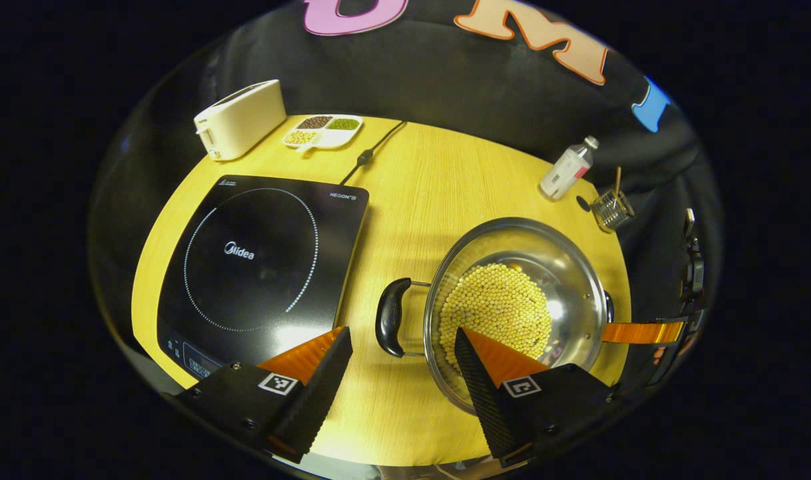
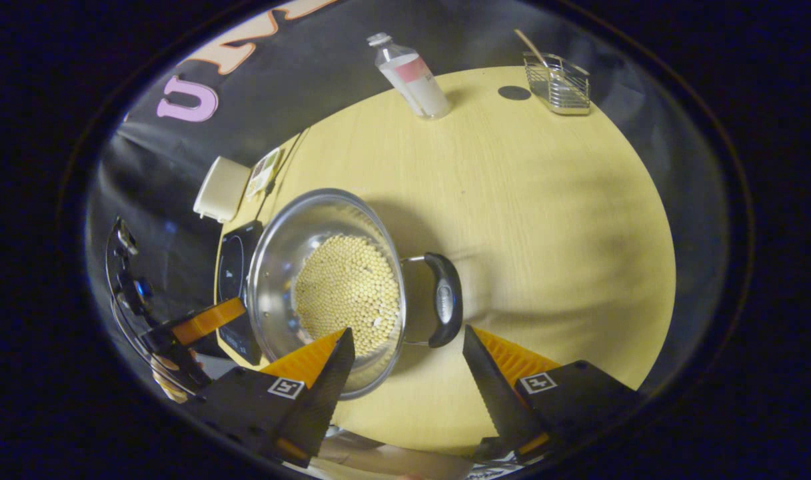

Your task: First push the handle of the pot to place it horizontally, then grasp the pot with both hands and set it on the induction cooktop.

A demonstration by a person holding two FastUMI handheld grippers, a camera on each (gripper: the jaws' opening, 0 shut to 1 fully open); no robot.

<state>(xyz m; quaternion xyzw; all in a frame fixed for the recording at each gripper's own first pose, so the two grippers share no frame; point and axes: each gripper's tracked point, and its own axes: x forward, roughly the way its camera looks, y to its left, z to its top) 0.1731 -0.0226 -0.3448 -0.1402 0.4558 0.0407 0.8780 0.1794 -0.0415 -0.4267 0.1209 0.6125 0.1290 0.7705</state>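
A steel pot (image 1: 565, 267) half full of small yellow beans (image 1: 498, 310) stands on the yellow table, to the right of the black induction cooktop (image 1: 258, 267). Its two handles point left and right. My left gripper (image 1: 402, 333) is open, just short of the black handle (image 1: 390, 319) on the cooktop side, one finger over the pot's rim. My right gripper (image 2: 406, 332) is open too, its fingers either side of the other black handle (image 2: 445, 300), apart from it. The pot (image 2: 278, 267) hides most of the cooktop (image 2: 232, 267). The right gripper's orange finger (image 1: 642, 331) reaches the pot's far side.
A cream toaster (image 1: 238, 120) and a divided dish of beans (image 1: 322, 130) stand behind the cooktop, whose cable (image 1: 372, 150) runs off the back. A white bottle (image 1: 568, 170) and a wire basket (image 1: 612, 208) stand behind the pot. Bare table lies between cooktop and pot.
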